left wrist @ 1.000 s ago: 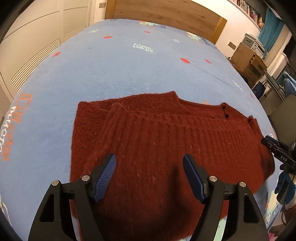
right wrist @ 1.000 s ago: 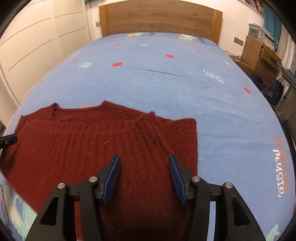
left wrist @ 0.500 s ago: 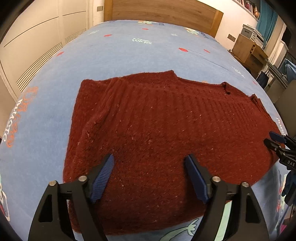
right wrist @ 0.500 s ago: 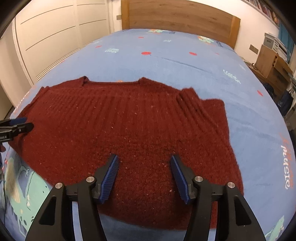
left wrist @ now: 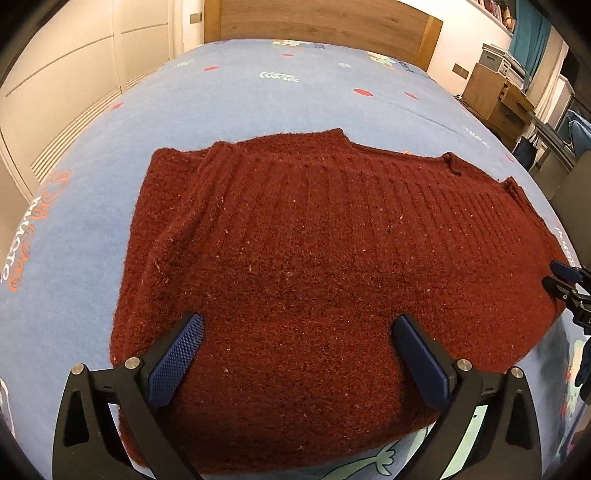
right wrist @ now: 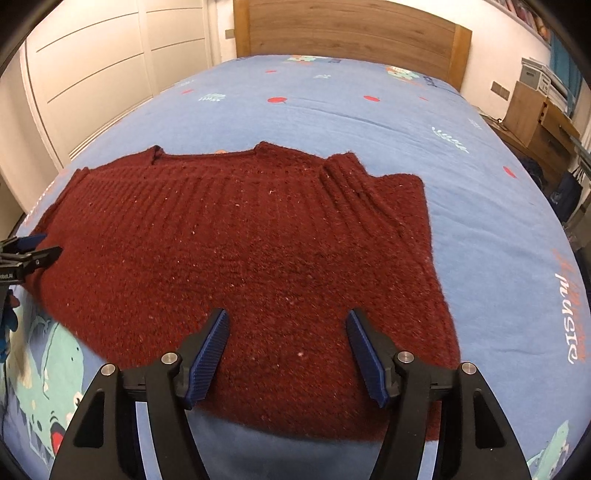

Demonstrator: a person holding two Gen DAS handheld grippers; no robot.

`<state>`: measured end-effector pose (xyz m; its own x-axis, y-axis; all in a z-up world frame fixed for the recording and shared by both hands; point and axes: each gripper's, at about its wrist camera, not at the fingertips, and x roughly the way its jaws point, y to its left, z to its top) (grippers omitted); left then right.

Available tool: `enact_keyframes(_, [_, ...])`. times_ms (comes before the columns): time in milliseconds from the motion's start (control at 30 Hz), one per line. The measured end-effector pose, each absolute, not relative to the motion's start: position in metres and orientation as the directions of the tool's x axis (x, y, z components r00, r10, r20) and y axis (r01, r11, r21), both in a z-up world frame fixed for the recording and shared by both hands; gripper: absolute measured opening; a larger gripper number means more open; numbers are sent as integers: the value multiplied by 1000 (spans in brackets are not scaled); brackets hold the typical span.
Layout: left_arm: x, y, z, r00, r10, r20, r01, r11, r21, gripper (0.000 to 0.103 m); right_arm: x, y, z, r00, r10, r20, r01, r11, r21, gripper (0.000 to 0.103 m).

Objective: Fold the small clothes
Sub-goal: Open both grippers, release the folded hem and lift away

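Observation:
A dark red knit sweater point(left wrist: 314, 258) lies flat on the blue bedspread point(left wrist: 258, 107), with its sleeves folded in at both sides. It also shows in the right wrist view point(right wrist: 240, 251). My left gripper point(left wrist: 295, 328) is open and empty, hovering above the sweater's near hem. My right gripper point(right wrist: 288, 325) is open and empty above the sweater's near hem on the other side. The right gripper's tip shows at the right edge of the left wrist view point(left wrist: 565, 280); the left gripper's tip shows at the left edge of the right wrist view point(right wrist: 29, 251).
The wooden headboard point(right wrist: 351, 33) stands at the far end of the bed. White wardrobe doors point(right wrist: 92, 74) line the left side. A wooden cabinet point(left wrist: 498, 99) with boxes stands at the right. The bedspread point(right wrist: 461, 122) has printed patterns and lettering.
Both grippers have pulled back and risen from over the sweater's middle to its near hem. The whole sweater now shows. Both stay open.

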<state>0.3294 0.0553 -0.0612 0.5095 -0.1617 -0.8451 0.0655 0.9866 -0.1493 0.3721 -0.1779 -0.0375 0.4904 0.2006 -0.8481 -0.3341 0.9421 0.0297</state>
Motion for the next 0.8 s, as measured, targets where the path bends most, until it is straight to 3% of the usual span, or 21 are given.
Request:
enact_keyframes(267, [333, 59, -60, 478, -195, -857, 66, 980, -186, 102, 368, -168, -21, 513, 221, -830, -337, 941, 43, 67])
enact_keyframes(800, [308, 52, -49, 529, -100, -843, 49, 995, -87, 102, 370, -179, -36, 478, 191, -857, -302, 952, 44, 67])
